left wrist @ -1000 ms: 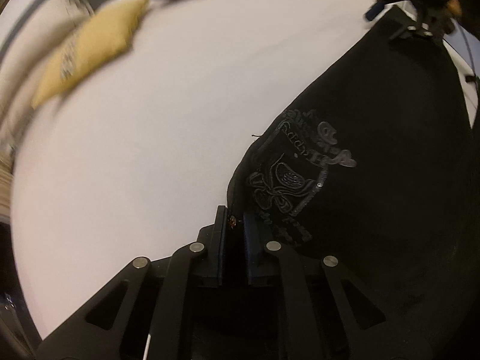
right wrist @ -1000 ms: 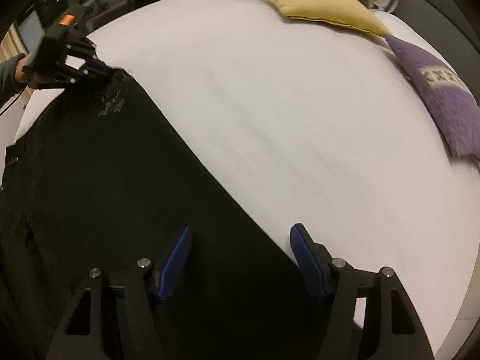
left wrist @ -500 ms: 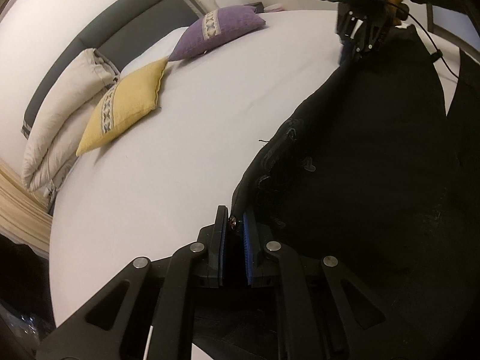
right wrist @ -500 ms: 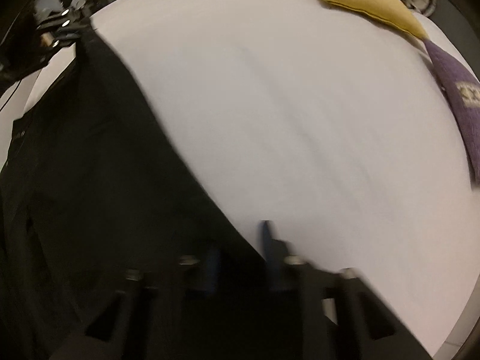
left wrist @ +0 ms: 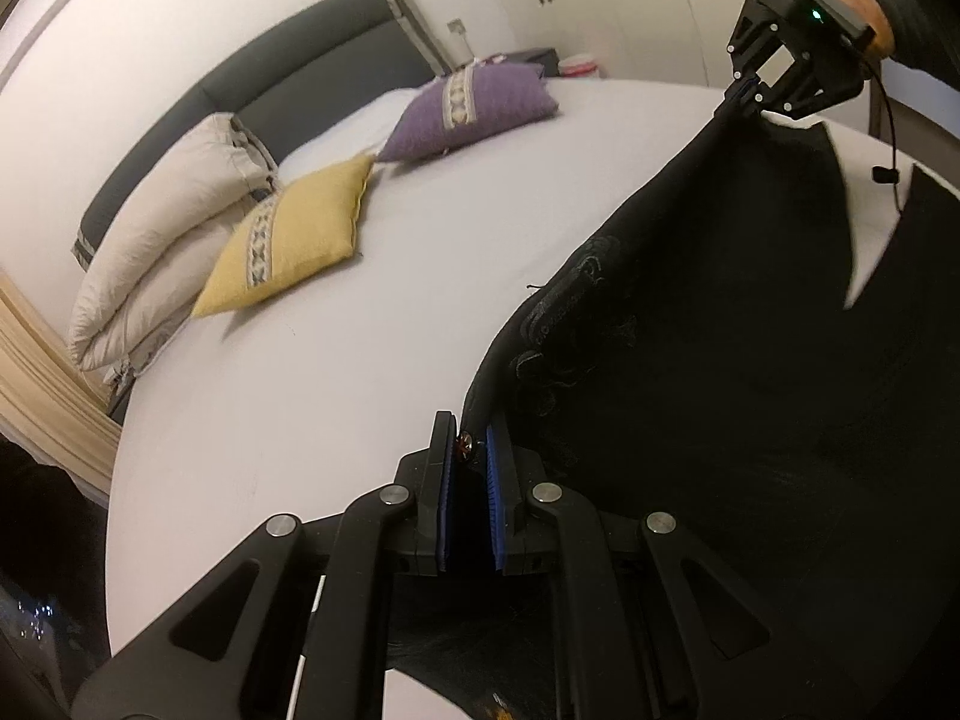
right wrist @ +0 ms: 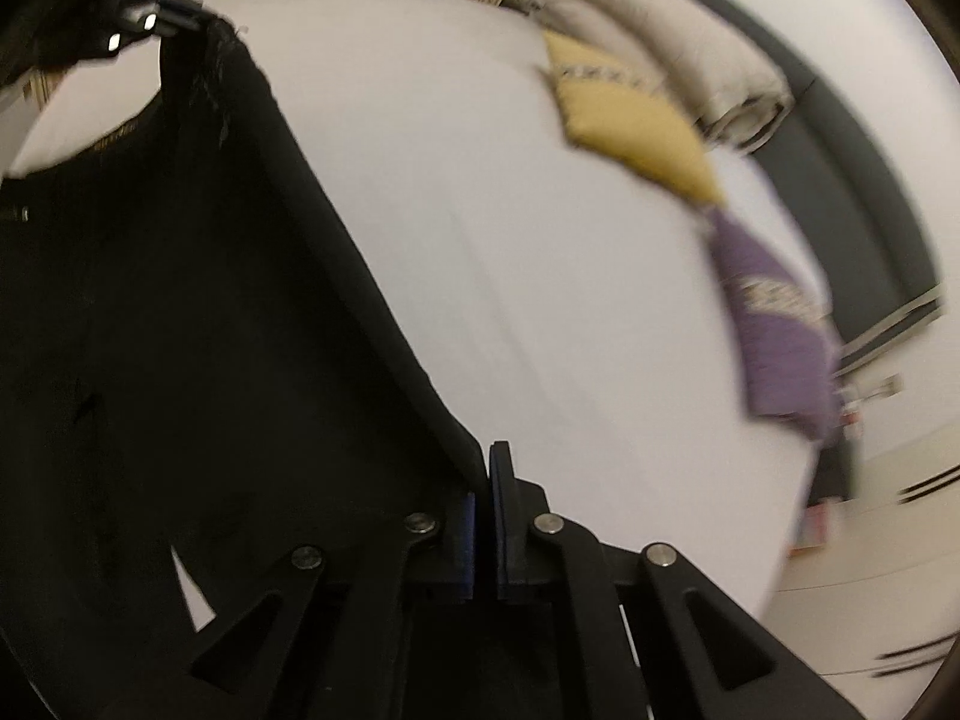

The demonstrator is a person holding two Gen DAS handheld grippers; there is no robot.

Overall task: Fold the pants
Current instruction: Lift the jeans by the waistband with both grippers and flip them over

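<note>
The black pants [left wrist: 720,372] hang stretched between my two grippers above the white bed [left wrist: 360,312]. My left gripper [left wrist: 468,456] is shut on one corner of the pants, by a small metal button. My right gripper [right wrist: 483,480] is shut on the other end of the same edge. In the left wrist view the right gripper [left wrist: 750,90] shows at the top right, holding the cloth up. In the right wrist view the pants [right wrist: 180,300] fill the left side and the left gripper [right wrist: 174,15] is at the top left.
A yellow cushion [left wrist: 288,240], a purple cushion [left wrist: 468,108] and two white pillows [left wrist: 168,228] lie at the head of the bed by the dark headboard [left wrist: 312,78]. A nightstand [left wrist: 528,54] stands beyond. The white sheet spreads left of the pants.
My right gripper has shut on the edge of the pants. Both grippers have lifted, raising the pants off the bed and tilting the views toward the headboard.
</note>
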